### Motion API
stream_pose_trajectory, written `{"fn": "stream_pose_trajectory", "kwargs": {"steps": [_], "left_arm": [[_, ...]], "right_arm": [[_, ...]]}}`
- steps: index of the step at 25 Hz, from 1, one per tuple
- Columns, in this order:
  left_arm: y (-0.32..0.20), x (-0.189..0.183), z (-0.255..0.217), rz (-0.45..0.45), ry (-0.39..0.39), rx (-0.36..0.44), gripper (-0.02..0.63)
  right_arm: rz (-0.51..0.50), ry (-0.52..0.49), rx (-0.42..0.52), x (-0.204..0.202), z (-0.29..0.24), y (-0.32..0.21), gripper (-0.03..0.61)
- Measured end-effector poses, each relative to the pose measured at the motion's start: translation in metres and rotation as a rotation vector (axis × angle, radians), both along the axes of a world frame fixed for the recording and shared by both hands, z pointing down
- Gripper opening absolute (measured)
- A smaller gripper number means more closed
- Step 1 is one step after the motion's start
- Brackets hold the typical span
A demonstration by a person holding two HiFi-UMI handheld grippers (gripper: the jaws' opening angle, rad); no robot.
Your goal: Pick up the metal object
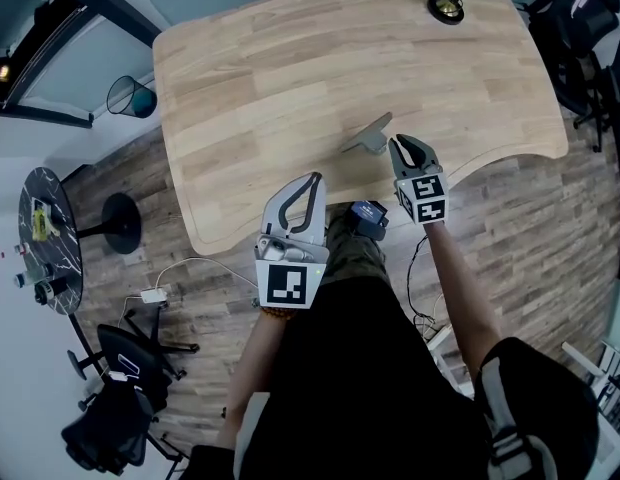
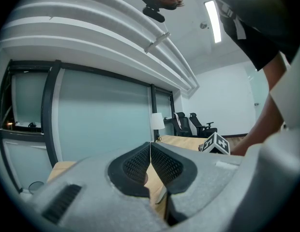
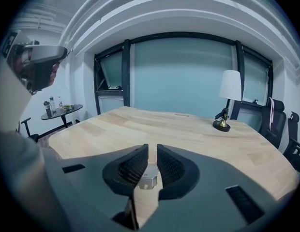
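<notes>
Where the person (image 1: 370, 388) in dark clothes fills the bottom of the head view, the left gripper (image 1: 316, 178) sits a little left of frame centre. Its marker cube (image 1: 288, 283) is nearest the camera, and its tips overlap the near edge of the table (image 1: 250, 88). The left gripper view shows its two ribbed pads (image 2: 135, 164) clenched tip to tip with nothing between them.

Right of centre and slightly higher in the head view, the right gripper (image 1: 398, 146) reaches over the table edge and tilts down toward the wood. In the right gripper view its jaws stand a narrow slit apart and grasp nothing. Low in that slit the metal object (image 3: 147, 177) shows on the wood, just beyond the pads. Whether a pad touches it cannot be told.

In the head view the object lies on the table just left of the right gripper's tips, close to the near edge and about mid-frame.

Beyond it the bare wooden top runs toward the top of the frame. A lamp (image 1: 447, 6) stands there near the upper right, well apart from the object.

Off the table, a bin (image 1: 130, 96) is at the upper left and a round side table (image 1: 45, 233) with small items is at the left edge. An office chair (image 1: 115, 418) stands at the lower left.
</notes>
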State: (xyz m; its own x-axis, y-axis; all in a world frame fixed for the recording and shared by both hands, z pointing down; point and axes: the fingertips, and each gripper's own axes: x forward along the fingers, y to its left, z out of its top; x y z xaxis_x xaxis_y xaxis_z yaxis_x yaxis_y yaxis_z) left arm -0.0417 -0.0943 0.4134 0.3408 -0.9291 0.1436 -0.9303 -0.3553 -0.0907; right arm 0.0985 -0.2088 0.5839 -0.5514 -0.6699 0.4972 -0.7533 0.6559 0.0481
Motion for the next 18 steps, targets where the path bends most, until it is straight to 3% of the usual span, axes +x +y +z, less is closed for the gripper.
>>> {"fn": "stream_pose_trajectory", "kwargs": {"steps": [2,18], "left_arm": [[0.002,0.000,0.002,-0.003,0.000,-0.006,0.017],[0.006,-0.006,0.009,-0.027,0.002,-0.023,0.017]], "right_arm": [[-0.001,0.011,-0.016,0.001,0.008,0.001,0.060],[-0.029,0.069,-0.104,0.000,0.056,0.001,0.178]]}}
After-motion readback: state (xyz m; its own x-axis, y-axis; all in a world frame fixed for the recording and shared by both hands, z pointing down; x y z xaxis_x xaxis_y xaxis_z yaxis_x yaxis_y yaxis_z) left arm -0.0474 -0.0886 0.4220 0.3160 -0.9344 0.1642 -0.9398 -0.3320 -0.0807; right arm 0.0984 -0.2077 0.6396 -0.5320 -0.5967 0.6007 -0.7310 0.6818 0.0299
